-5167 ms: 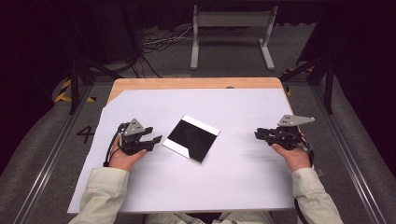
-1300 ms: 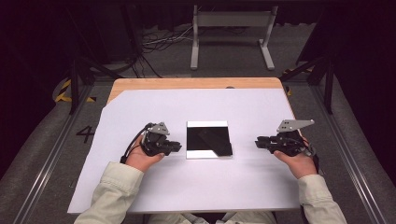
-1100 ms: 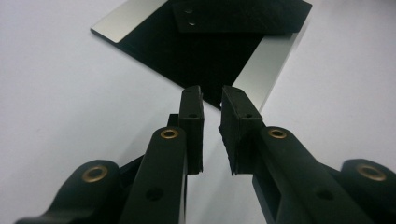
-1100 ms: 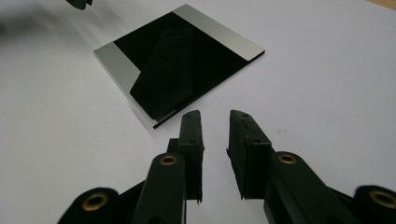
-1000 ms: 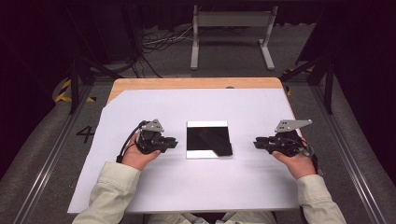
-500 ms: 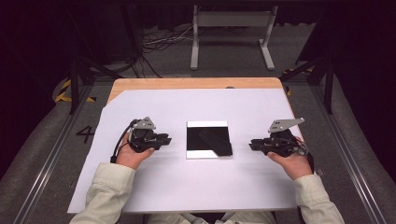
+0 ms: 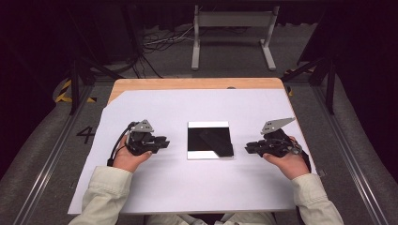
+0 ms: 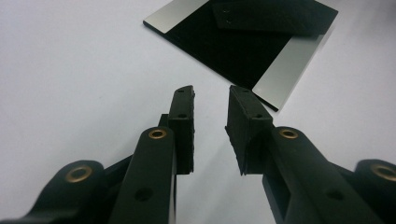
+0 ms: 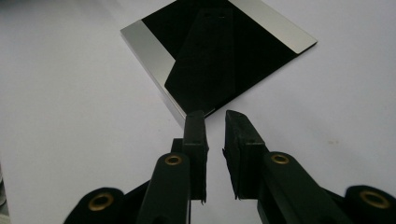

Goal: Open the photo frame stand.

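Note:
A square flat plate (image 7: 210,139), black with silver strips along two edges and a black flap across one corner, lies flat at the middle of the white sheet. My left gripper (image 7: 164,141) rests on the sheet just left of it, jaws pointing at it, open by a narrow gap with nothing between. In the left gripper view the plate (image 8: 243,42) lies a short way beyond the gripper (image 8: 211,93). My right gripper (image 7: 247,148) sits close to the plate's right front corner. In the right gripper view the gripper (image 9: 214,116) almost reaches the plate's corner (image 9: 219,51), open and empty.
A white sheet (image 7: 197,187) covers most of a wooden table (image 7: 197,83), whose bare back edge shows. Beyond the table a grey metal stand (image 7: 232,33) and cables lie on the dark floor. Metal rails (image 7: 56,150) run along both sides.
The plate, tilted five seconds ago, now lies square. Over the last second my left gripper drew back to the left from it and my right gripper moved left toward its corner.

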Tool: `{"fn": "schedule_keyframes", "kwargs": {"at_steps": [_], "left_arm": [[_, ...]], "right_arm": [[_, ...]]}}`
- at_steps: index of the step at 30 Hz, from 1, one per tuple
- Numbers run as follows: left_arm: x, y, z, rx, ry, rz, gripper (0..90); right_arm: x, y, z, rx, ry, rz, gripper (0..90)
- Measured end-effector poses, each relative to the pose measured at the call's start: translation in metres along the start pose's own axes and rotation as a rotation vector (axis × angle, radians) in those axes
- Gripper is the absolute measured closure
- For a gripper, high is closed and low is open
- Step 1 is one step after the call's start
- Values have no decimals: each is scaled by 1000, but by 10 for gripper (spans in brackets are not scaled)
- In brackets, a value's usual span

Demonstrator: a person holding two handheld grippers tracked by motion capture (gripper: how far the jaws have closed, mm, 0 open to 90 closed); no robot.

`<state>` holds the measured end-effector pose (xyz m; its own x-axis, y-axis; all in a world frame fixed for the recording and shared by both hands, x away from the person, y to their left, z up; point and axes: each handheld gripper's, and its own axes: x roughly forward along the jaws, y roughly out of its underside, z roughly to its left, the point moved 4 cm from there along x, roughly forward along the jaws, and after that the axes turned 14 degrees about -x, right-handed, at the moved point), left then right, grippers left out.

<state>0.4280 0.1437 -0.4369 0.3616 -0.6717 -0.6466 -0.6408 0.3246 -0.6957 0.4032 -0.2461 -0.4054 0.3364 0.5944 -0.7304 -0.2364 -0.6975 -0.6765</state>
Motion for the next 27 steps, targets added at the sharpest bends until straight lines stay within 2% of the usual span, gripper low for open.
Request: {"fn": "schedule_keyframes", "kwargs": {"at_steps": [1,4,16,27], "left_arm": [[-2,2,1,-4,-1,-2,718],[-5,5,2,-6,-5,-2,716],[-10,11,4,-17,-11,-5,710],[-8,11,3,-18,-6,5,703]], "right_arm": [[5,-2,1,-11,-20,14,782],[11,-3,1,-25,-36,31,782],[31,-3,2,-47,-85,104,784],[44,2,5,-53,-96,166,791]]}}
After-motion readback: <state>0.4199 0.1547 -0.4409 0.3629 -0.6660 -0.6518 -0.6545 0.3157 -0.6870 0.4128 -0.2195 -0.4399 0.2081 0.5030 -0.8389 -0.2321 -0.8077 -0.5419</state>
